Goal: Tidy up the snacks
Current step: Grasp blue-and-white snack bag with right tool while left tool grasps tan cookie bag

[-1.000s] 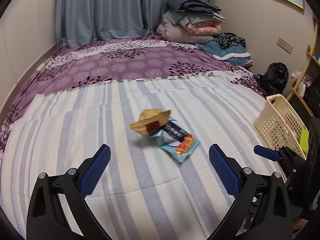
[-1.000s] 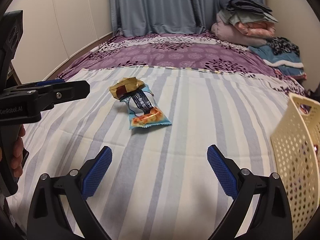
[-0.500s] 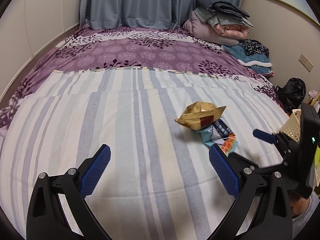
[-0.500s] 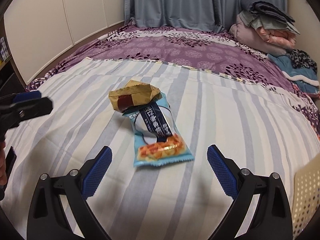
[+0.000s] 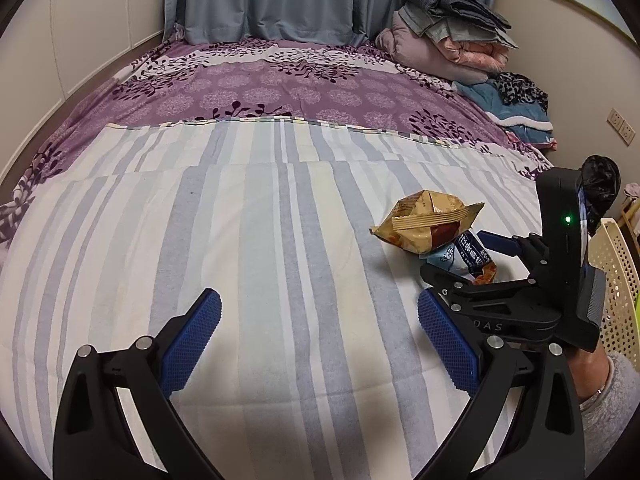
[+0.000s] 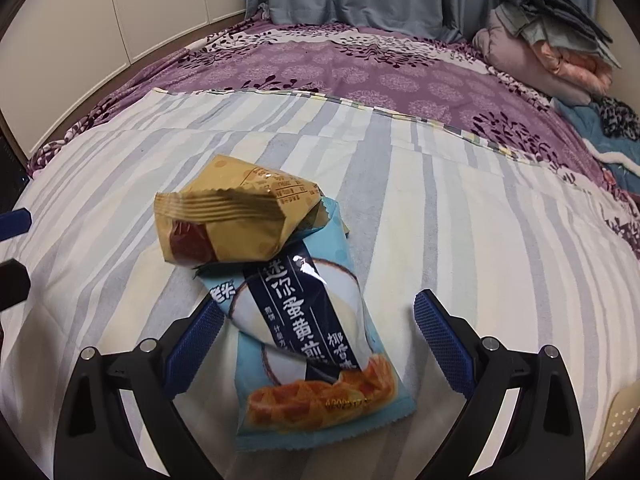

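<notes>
Right wrist: blue snack packet (image 6: 316, 352) nearer.

Left wrist view: we look steeply down along the bed (image 5: 280, 240) from further back. Right wrist view: we sit close over the snack packets (image 6: 288, 300). Both share the packets, the striped sheet (image 6: 480, 260) and the curtains (image 5: 272, 0).
</notes>
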`<state>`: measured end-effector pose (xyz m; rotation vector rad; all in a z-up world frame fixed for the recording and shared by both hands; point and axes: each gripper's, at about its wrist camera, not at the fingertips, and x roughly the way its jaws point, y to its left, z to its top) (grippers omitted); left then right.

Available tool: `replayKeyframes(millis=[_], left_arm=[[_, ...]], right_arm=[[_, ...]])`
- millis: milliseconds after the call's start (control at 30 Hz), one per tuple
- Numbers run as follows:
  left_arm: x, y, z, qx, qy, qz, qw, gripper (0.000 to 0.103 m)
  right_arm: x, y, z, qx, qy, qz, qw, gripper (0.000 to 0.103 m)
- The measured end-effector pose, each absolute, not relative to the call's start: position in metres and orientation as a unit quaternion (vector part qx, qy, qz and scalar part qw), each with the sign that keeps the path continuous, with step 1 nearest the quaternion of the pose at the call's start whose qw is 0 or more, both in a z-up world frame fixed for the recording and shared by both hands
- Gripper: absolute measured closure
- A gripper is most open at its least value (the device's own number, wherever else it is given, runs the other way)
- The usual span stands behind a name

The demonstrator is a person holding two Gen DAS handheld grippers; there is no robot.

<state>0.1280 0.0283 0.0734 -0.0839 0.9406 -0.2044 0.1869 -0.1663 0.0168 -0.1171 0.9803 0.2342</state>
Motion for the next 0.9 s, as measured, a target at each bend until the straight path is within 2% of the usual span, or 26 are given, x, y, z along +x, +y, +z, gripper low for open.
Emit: replayKeyframes(millis=[67,433,900], left_arm=[[0.13,0.026,0.073,-0.039,0.452,-0.099,0.885,0.003],[0.137,0.015,0.076,-0.04,0.451,-0.108,0.885,0.003],[0.153,-0.048,0.072,-0.021,0.454,-0.156,0.877,0.003]], right_arm=[[0.185,-0.165,0.015,-0.053,0.472,0.124,0.871,0.036],[0.13,-0.178,0.023,-0.054,0.466,0.144,0.871,0.041],[0.067,-0.243,0.033,0.043,0.464,0.089,0.88,0.041]])
